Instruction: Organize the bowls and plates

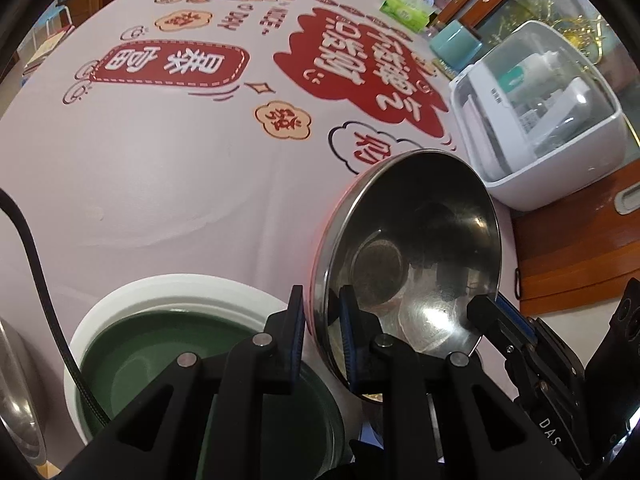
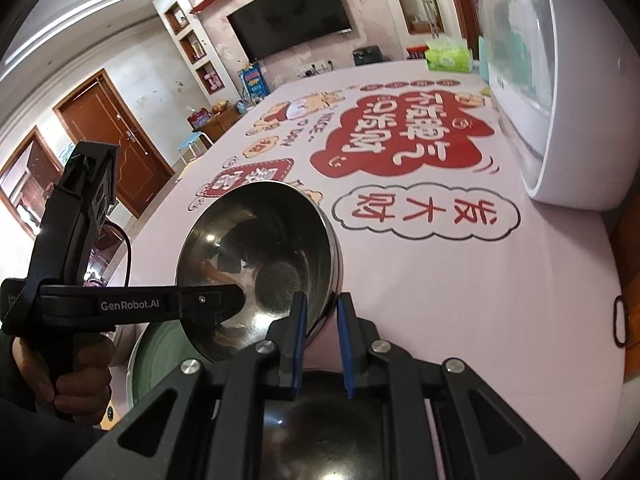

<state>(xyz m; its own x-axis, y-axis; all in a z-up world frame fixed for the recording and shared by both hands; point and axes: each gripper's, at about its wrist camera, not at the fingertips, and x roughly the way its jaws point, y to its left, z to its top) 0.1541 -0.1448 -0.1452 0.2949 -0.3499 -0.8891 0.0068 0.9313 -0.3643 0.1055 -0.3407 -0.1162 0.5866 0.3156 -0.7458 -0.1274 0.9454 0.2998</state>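
A steel bowl with a pink outside (image 1: 412, 264) is held tilted above the table, its inside facing both cameras. My left gripper (image 1: 322, 336) is shut on its left rim. My right gripper (image 2: 322, 340) is shut on the opposite rim; its fingers (image 1: 490, 314) show in the left wrist view. The same bowl shows in the right wrist view (image 2: 260, 264), where the left gripper (image 2: 224, 300) reaches in from the left. A green dish in a white-rimmed bowl (image 1: 160, 344) sits on the table below. Another steel bowl (image 2: 332, 436) lies under my right gripper.
The table has a pink cloth with red printed characters (image 1: 168, 160). A white dish box with a clear lid (image 1: 548, 112) stands at the right edge. A teal cup (image 1: 456, 46) and a green tissue pack (image 1: 404, 10) are behind it. A steel vessel (image 1: 16, 392) sits at far left.
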